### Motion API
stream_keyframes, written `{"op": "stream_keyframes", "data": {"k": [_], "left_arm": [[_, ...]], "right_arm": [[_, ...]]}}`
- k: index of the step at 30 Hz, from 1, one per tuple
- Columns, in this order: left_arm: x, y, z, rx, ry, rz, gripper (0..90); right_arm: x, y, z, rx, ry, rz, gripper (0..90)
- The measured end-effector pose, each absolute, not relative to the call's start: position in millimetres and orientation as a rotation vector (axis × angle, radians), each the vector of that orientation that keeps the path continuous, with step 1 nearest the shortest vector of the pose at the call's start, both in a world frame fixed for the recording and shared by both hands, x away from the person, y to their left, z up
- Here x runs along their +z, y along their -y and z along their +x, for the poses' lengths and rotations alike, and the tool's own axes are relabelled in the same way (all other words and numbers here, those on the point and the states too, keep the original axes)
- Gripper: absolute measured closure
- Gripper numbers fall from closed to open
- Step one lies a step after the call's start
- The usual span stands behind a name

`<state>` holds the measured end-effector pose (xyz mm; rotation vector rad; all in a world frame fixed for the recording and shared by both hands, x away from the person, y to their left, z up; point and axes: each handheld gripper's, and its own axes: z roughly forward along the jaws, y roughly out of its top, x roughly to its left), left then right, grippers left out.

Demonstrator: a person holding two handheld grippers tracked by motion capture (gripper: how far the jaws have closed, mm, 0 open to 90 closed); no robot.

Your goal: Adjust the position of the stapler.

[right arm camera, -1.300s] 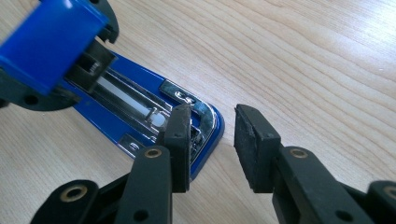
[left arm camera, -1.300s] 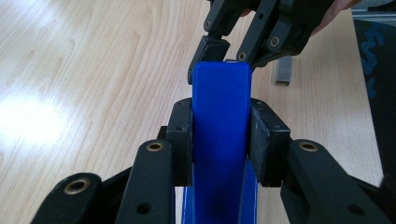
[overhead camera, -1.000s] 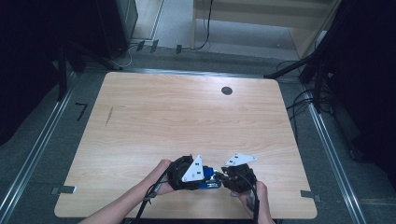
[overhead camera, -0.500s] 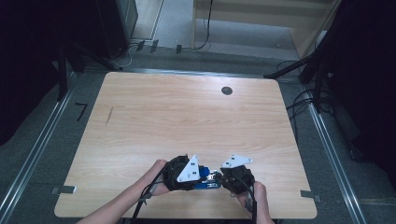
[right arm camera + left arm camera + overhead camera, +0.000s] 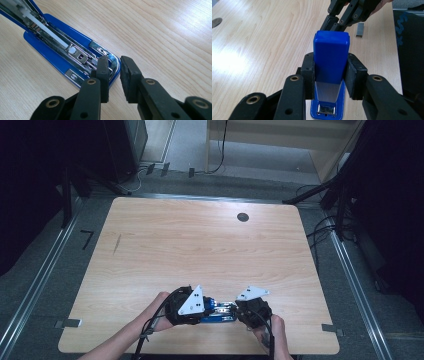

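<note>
- At the near edge of the wooden table point(image 5: 200, 240), toward 6 o'clock in the high view, a blue stapler point(image 5: 218, 311) lies between the two grippers, with the person's hands behind them.
- The left gripper point(image 5: 329, 72) is clamped on the stapler's blue top cover point(image 5: 331, 57): in its own view one black pad presses each side of the cover, at 9 and 3 o'clock of it.
- That cover is lifted clear of the base point(image 5: 325, 110), so the steel strip and the metal plate at the front of the base show beneath it, at 6 o'clock in the left gripper view.
- The right gripper point(image 5: 115, 72) sits at the end of the stapler's base point(image 5: 62, 55), its jaws a small gap apart and holding nothing.
- In the right gripper view its left pad point(image 5: 103, 72) lies over the rounded blue end and the chrome fittings there; I cannot tell whether it touches them. The right pad point(image 5: 130, 75) is over bare wood just beside the base, at 3 o'clock of it.
- From those jaws the opened stapler runs away toward 10 o'clock, its metal channel exposed.
- A small grey block of staples point(image 5: 360, 26) lies on the wood at about 1 o'clock in the left gripper view, near the right gripper's linkage.
- A dark round hole point(image 5: 243, 217) sits in the tabletop at the far side, about 12 o'clock from the stapler and well apart from it.
</note>
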<state>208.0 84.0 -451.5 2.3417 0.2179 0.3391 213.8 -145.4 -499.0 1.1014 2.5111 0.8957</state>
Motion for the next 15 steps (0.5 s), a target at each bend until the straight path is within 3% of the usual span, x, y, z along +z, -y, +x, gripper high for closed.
{"op": "stream_keyframes", "data": {"k": [15], "left_arm": [[-452,-94,212,0.288,-0.259,2.310,66.1]], "right_arm": [[-500,142,212,0.891,-2.502,1.087,83.8]]}}
